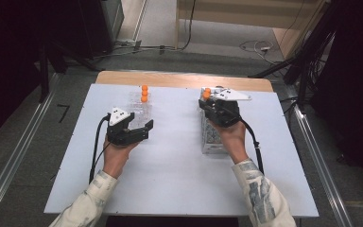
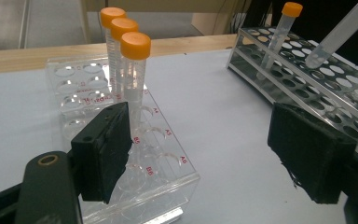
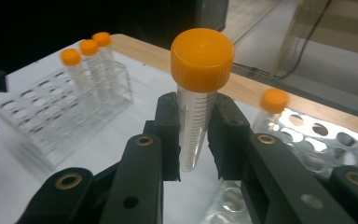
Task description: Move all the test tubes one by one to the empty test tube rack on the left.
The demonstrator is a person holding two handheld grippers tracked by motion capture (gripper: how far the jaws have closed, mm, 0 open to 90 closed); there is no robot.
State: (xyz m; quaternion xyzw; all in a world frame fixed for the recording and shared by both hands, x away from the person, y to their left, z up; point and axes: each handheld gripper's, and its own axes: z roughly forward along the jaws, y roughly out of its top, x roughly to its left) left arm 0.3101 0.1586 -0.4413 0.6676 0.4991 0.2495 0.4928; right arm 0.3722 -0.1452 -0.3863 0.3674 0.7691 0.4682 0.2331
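Clear rack (image 1: 139, 108), left half of the white table (image 1: 170, 170): three orange-capped tubes (image 1: 144, 93) stood upright in one row at its far end, its other wells bare.

My left gripper (image 1: 141, 124): just beside that rack's near end, jaws spread wide with nothing between them; in the left gripper view one pad (image 2: 103, 151) sat in front of the rack's near corner.

Second rack (image 1: 211, 135), right half of the table, well apart from the first: one capped tube (image 1: 207, 90) stood at its far end.

My right gripper (image 1: 210, 105): over the second rack's far end, clenched on a tube (image 3: 196, 116), gripped by its clear body below the orange cap, held upright above the wells.
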